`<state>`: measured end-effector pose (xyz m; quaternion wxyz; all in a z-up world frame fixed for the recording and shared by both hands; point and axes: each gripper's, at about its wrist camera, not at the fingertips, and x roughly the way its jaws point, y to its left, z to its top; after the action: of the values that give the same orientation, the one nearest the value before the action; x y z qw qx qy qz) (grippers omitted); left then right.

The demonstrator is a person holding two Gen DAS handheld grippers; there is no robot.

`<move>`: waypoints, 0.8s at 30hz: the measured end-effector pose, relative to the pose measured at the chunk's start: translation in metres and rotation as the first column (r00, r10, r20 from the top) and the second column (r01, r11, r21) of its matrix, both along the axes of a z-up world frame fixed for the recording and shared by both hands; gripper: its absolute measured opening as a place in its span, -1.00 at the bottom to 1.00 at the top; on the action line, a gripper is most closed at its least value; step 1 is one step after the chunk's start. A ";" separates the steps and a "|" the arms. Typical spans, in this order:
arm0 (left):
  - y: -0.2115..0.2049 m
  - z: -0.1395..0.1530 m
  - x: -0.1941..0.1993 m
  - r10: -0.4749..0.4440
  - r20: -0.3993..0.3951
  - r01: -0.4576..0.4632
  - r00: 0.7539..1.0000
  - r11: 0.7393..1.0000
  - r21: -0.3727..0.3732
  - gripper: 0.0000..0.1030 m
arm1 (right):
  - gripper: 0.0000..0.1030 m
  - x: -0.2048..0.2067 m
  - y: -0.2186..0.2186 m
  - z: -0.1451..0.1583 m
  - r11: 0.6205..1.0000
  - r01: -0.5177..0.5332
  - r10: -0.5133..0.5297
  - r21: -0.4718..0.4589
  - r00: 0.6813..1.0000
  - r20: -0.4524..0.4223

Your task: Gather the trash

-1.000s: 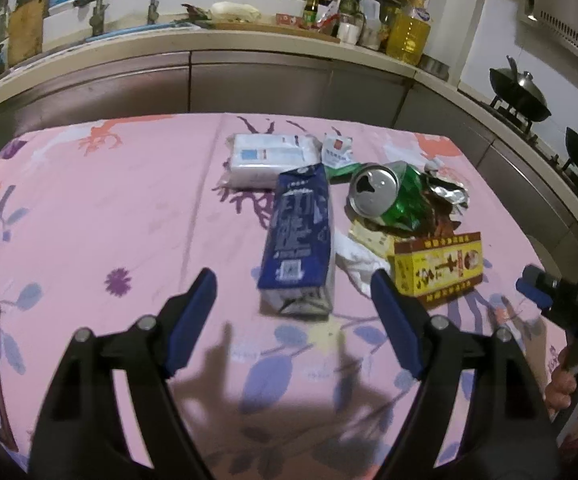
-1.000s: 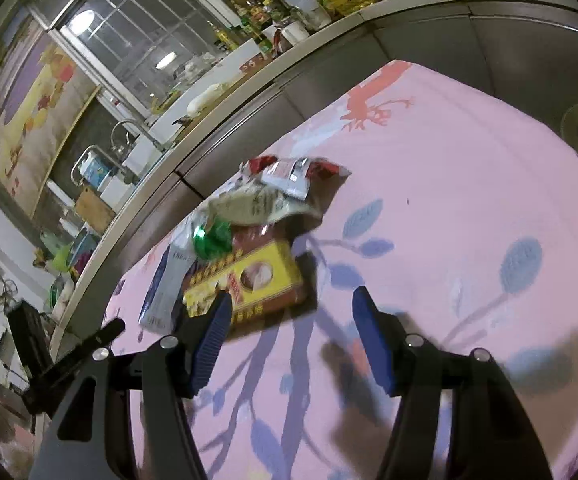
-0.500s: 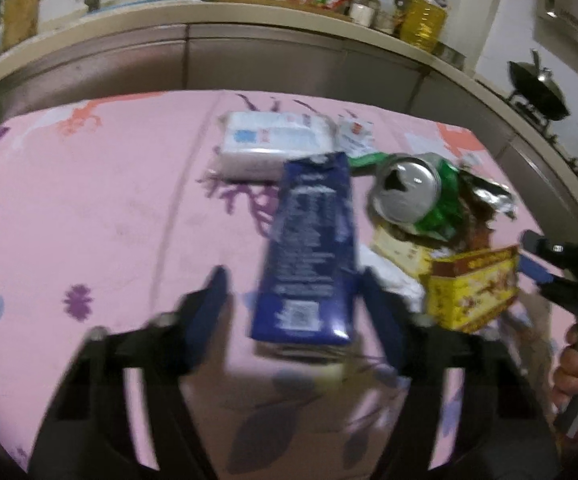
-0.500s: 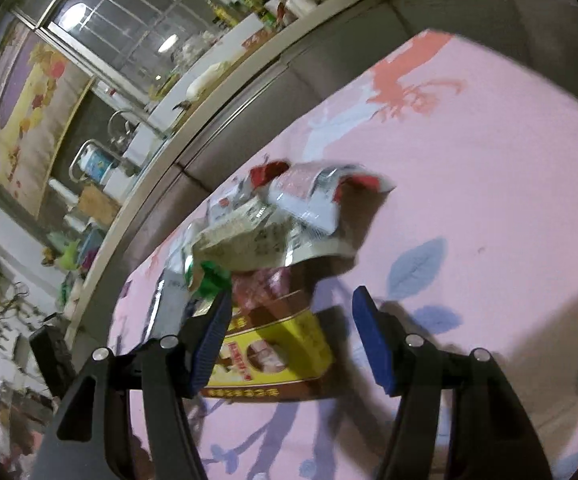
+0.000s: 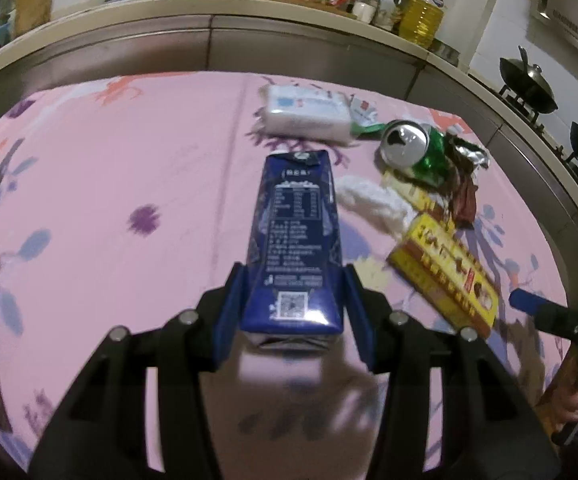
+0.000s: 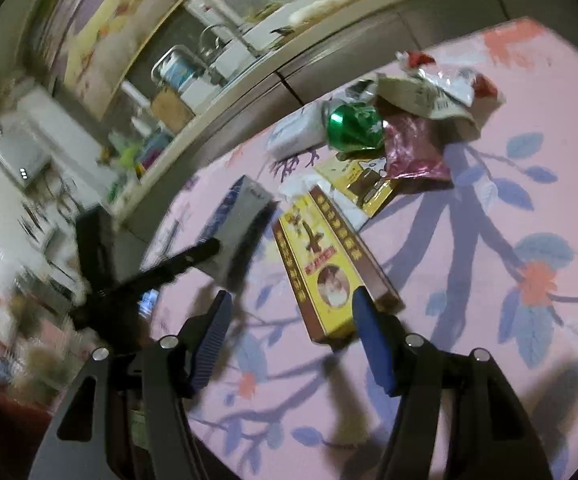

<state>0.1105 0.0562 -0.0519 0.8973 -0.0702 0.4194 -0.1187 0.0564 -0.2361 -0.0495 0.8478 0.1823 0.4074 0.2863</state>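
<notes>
Blue carton lies on pink cloth, left of yellow box; left gripper just closed, pinching carton's near end. Right gripper spread, empty, at yellow box's near end.

A dark blue carton with white print is seen between the blue pads; right of them, a yellow box, a seemingly green can, pink flowered cloth.

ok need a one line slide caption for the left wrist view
Left gripper, its jaws just closed, clamps the dark blue carton on the pink tablecloth, beside a yellow box and green can.
</notes>
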 end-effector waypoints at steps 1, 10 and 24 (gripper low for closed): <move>0.003 0.001 -0.004 0.008 -0.002 -0.008 1.000 1.000 0.000 -0.08 | 0.17 -0.006 0.002 0.002 1.000 0.006 -0.006 -0.030 1.000 0.022; 0.020 0.014 -0.028 0.098 0.033 -0.099 0.995 0.995 0.034 0.02 | 0.17 -0.024 0.006 0.014 0.986 0.117 -0.102 -0.115 0.986 0.130; 0.012 0.027 -0.035 0.146 0.097 -0.164 0.984 0.964 0.210 0.26 | 0.49 -0.027 0.017 0.023 0.964 0.212 -0.179 -0.162 0.964 0.197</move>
<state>0.0753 0.0680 -0.0249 0.9224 0.0003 0.3863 -0.0042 0.0292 -0.2193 -0.0262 0.9186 0.1170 0.3330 0.1778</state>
